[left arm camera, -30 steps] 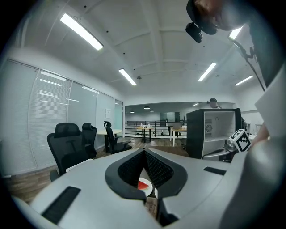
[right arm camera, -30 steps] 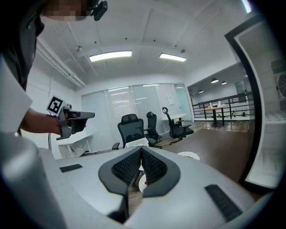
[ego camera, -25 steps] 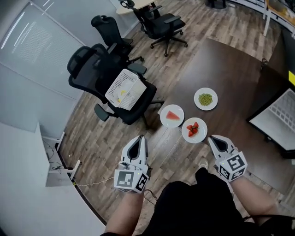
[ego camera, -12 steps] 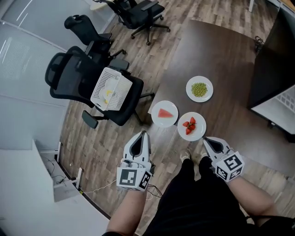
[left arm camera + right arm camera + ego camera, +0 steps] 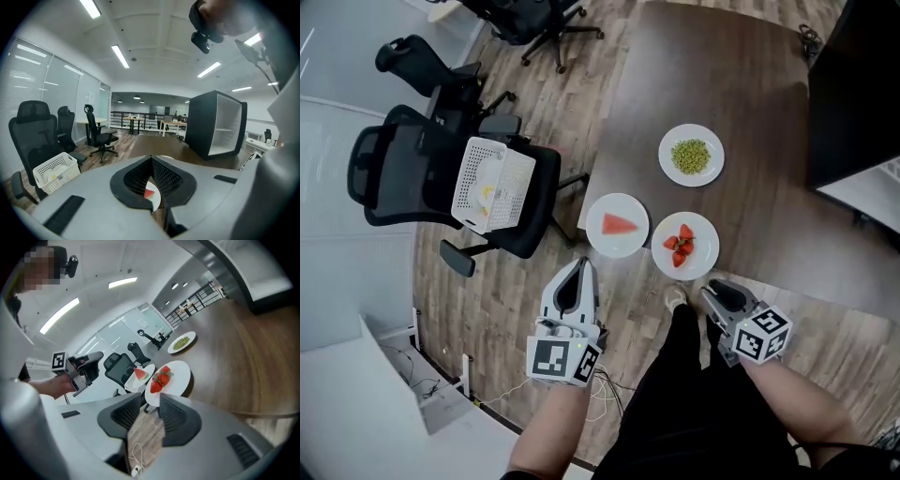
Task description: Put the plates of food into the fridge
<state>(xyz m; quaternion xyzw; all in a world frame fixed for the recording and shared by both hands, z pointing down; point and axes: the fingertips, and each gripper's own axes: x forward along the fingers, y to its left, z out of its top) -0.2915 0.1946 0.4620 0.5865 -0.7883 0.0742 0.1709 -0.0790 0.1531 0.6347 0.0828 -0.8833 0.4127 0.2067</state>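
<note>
Sunk lower, our right gripper (image 5: 707, 289), jaws just parting and empty, points at the round white strawberry plate (image 5: 698, 264) by the near edge of the dark wooden table (image 5: 741, 84); our left gripper (image 5: 583, 263) is clenched. A black office chair (image 5: 398, 173) crowds the left edge.

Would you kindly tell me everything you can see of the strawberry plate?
The strawberry plate is round, white and smooth, lying flat at the near edge of the dark wooden table. A few red strawberries with green tops sit near its middle. The watermelon plate lies close beside it on the left in the head view. The right tongs point at its near rim; their jaws have just been opening, with nothing between them.
</note>
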